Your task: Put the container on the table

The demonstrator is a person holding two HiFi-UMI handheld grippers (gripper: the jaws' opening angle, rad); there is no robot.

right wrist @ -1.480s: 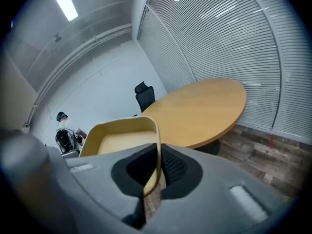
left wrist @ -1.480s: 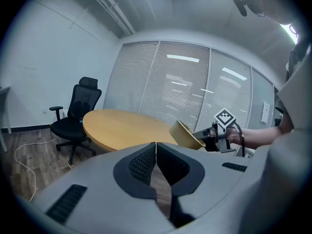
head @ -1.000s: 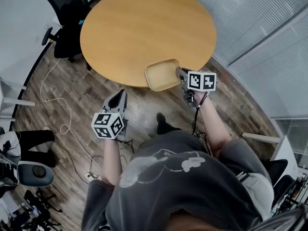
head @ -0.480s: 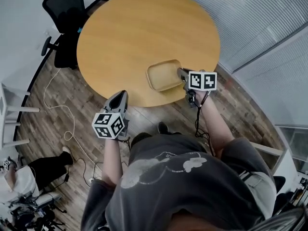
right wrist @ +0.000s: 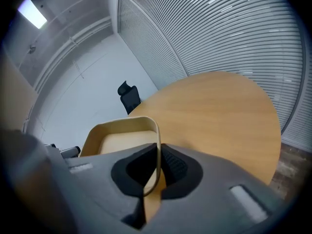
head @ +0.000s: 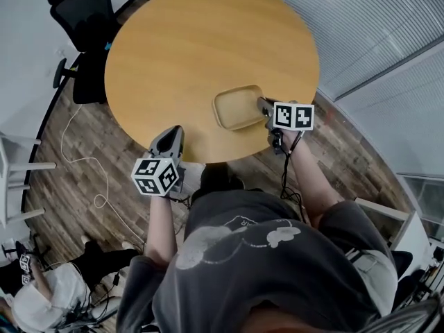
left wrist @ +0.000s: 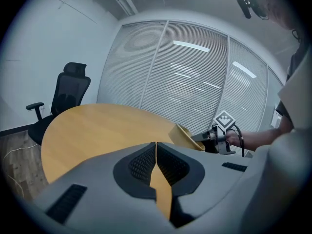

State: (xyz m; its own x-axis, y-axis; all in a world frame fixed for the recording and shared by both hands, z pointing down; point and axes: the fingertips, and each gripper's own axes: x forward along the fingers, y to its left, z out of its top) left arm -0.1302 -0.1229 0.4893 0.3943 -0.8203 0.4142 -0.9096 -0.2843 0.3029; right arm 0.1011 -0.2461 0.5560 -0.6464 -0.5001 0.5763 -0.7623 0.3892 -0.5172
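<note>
Where right fingers (right wrist: 176, 168) close, container (right wrist: 118, 144) rim sits.

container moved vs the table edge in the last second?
Yes. The container, in the right tool, went from overhanging the table near edge to further inward.

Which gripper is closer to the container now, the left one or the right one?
Right. The right gripper holds the container by its rim, with the jaws closed on it. The left gripper is apart from it, at the near edge of the table, with jaws together and empty.
</note>
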